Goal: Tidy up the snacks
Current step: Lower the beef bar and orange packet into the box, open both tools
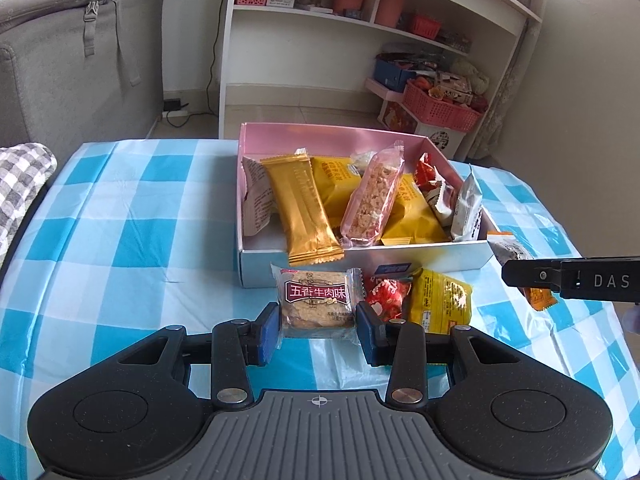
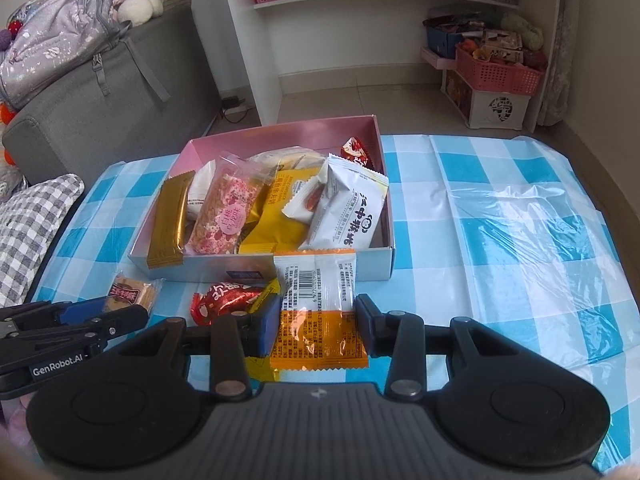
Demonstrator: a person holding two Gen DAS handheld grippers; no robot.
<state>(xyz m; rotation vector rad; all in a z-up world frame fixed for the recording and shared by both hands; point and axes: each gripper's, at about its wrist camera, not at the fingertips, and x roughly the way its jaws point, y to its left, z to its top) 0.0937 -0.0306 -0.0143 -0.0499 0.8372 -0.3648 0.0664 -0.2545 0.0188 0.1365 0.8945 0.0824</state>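
Observation:
My left gripper (image 1: 318,326) is shut on a clear-wrapped biscuit pack with a maroon label (image 1: 318,300), held just in front of the pink box (image 1: 360,266). My right gripper (image 2: 316,326) is shut on an orange and white snack packet (image 2: 318,304), its back label facing me, also near the box's front wall (image 2: 320,270). The box holds several snacks: a gold bar (image 1: 300,208), a pink cereal bar (image 1: 372,200), yellow packs (image 1: 408,216) and a white packet (image 2: 352,208). On the cloth before the box lie a red packet (image 1: 386,294) and a yellow packet (image 1: 440,300).
A blue and white checked cloth (image 2: 500,220) covers the table. A grey sofa (image 2: 100,108) with a bag stands at left, a checked cushion (image 1: 20,184) by the table's left edge. White shelves (image 1: 320,40) and pink baskets (image 1: 440,108) stand beyond.

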